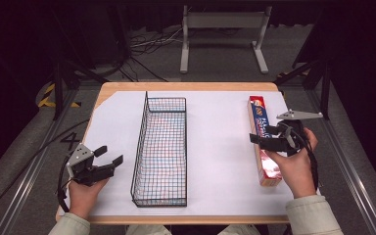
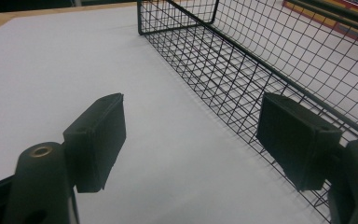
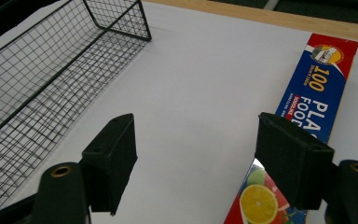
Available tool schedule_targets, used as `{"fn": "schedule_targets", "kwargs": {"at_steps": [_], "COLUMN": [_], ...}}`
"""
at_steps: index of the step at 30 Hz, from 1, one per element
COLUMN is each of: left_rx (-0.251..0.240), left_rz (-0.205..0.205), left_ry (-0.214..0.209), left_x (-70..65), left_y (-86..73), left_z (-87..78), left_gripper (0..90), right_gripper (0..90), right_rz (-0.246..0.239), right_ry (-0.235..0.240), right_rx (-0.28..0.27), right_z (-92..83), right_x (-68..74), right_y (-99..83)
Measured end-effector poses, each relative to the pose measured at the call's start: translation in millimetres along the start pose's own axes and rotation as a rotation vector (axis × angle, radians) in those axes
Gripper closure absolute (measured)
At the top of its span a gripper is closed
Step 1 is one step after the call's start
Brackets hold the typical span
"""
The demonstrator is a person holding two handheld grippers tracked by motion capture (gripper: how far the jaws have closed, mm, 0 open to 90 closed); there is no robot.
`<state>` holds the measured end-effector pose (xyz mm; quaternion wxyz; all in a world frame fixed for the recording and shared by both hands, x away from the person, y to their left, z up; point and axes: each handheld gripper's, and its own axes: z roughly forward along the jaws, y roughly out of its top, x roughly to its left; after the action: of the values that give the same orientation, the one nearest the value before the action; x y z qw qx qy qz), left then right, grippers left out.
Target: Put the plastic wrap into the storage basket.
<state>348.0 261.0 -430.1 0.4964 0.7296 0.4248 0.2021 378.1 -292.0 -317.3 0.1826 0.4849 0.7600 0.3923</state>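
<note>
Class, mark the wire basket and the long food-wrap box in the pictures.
wire basket (image 1: 160, 147), high view, on its mesh floor.
food-wrap box (image 3: 324, 84), right gripper view, on its blue printed top face.

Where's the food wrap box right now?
In the high view the food wrap box lies flat at the table's right, right of the wire basket, under the open right gripper.

A wide strip of bare white table (image 1: 215, 147) lies open between the wire basket (image 1: 160, 152) and the long box (image 1: 263, 142). The basket's upright mesh walls bar any level crossing; its top stands open.
</note>
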Motion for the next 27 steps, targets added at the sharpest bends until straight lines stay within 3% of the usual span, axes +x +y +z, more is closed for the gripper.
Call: {"fn": "schedule_targets", "kwargs": {"at_steps": [5,7,10,11,12,18,20,23,25,26,27], "left_rx": [0.001,0.002,0.002,0.002,-0.01,-0.01,-0.009,-0.009,-0.005,-0.005,-0.005], "left_rz": [0.003,0.004,0.005,0.005,0.006,0.009,0.013,0.011,0.013,0.012,0.016], "left_ry": [0.004,0.005,0.004,0.004,-0.012,-0.012,-0.009,-0.006,-0.003,-0.002,-0.001], "left_x": [0.7,0.8,0.7,0.7,0.8,0.5,0.6,-0.2,-0.2,-0.1,0.2], "left_y": [-0.1,-0.2,-0.4,-0.4,-0.6,-0.5,-0.5,-0.5,-0.5,-0.5,-0.4], "left_z": [-0.4,-0.5,-0.9,-0.9,-1.5,-2.0,-1.6,-0.8,-0.5,-0.3,-0.4], "left_gripper": [24.3,24.2,24.2,23.7,23.4,23.1,23.0,23.1,23.2,23.2,23.2], "right_gripper": [19.7,14.7,0.5,0.5,0.0,0.0,0.0,0.7,5.8,6.7,10.3], "right_rz": [0.041,0.05,0.043,0.043,0.048,0.117,0.131,0.121,0.103,0.078,0.072], "right_ry": [-0.119,-0.133,-0.115,-0.115,-0.06,0.006,-0.052,-0.07,-0.129,-0.198,-0.235], "right_rx": [0.044,0.063,0.138,0.138,0.151,0.08,0.124,0.128,0.131,0.126,0.129], "right_z": [12.6,16.7,27.6,27.6,34.0,40.4,44.9,46.0,47.5,49.6,51.7], "right_x": [-8.6,-11.5,-16.4,-16.4,-20.9,-29.9,-31.5,-32.1,-32.0,-31.7,-32.8], "right_y": [12.0,15.3,19.6,19.6,21.2,22.5,23.2,23.7,26.3,28.2,29.0]}}
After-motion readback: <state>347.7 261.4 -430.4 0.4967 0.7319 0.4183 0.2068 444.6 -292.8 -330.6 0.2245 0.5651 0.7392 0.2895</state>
